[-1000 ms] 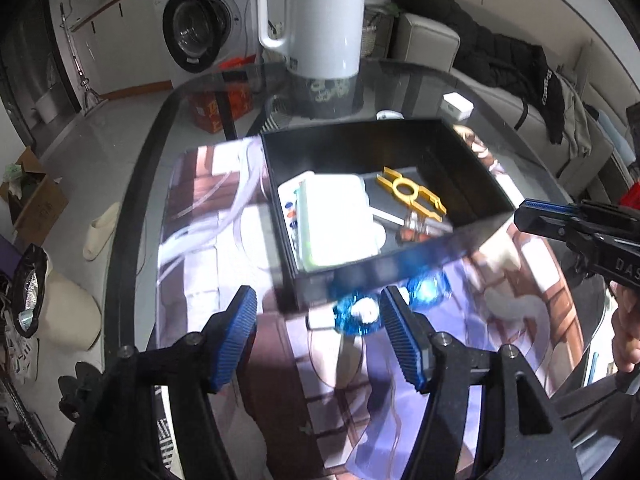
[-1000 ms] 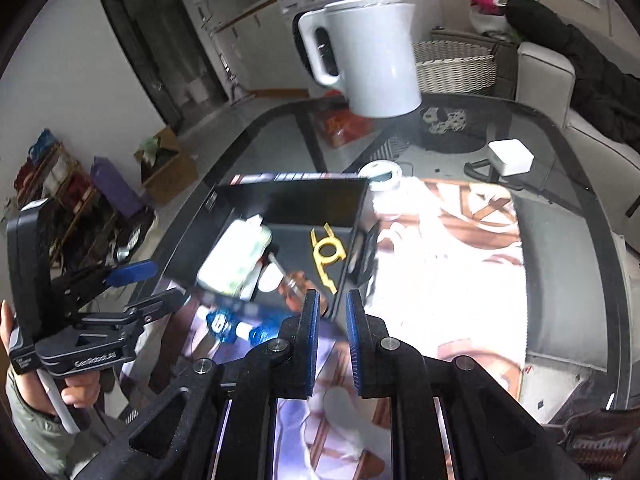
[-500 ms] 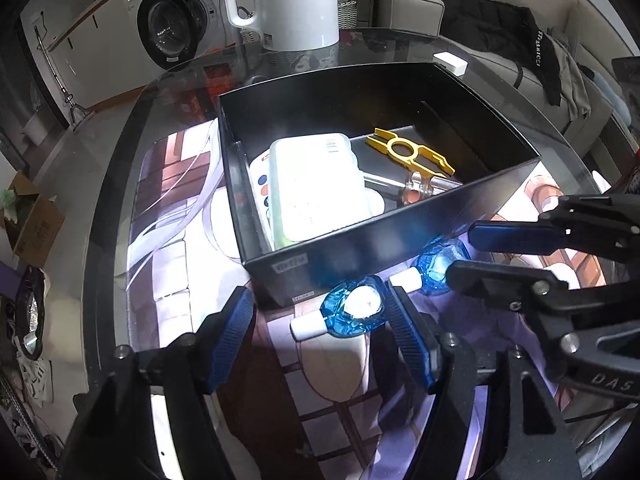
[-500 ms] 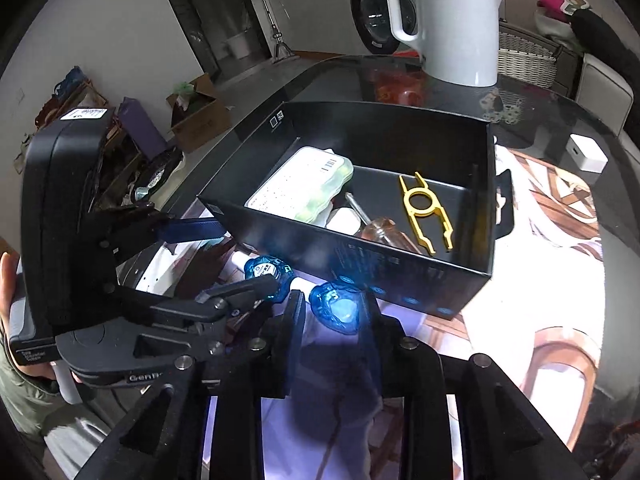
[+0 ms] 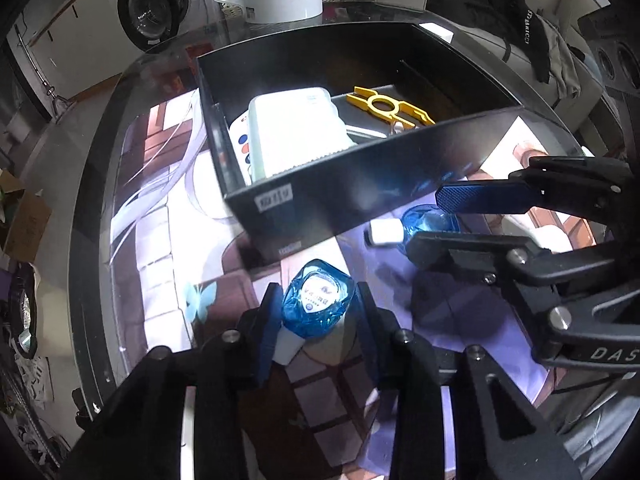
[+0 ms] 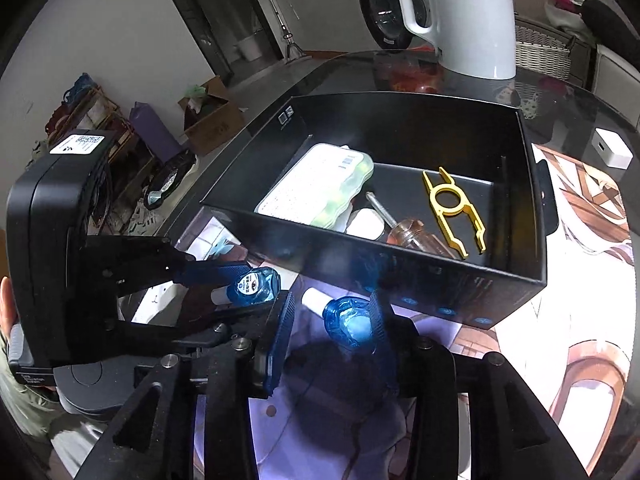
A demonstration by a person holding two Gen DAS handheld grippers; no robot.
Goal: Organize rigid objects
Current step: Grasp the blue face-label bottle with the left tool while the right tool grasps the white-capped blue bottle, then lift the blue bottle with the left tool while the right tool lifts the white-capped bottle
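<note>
"DAS" is printed on the right tool (image 5: 424,216).

Brightness: you get an evenly lit room in both views, with the black box (image 5: 360,196) staying dark.
Glare: the white case (image 5: 296,132) ahead of the left gripper (image 5: 318,312) is blown out; the glass table (image 5: 92,208) beyond it mirrors pale streaks.
Glow: the blue bottle (image 6: 352,326) between the right gripper (image 6: 332,332) pads shines bright, and reflects on the box wall.
Shadows: soft and dark under both tongs.
Edges: strong fisheye bending, black corners.
Focus: sharp centre, softer rim.
</note>
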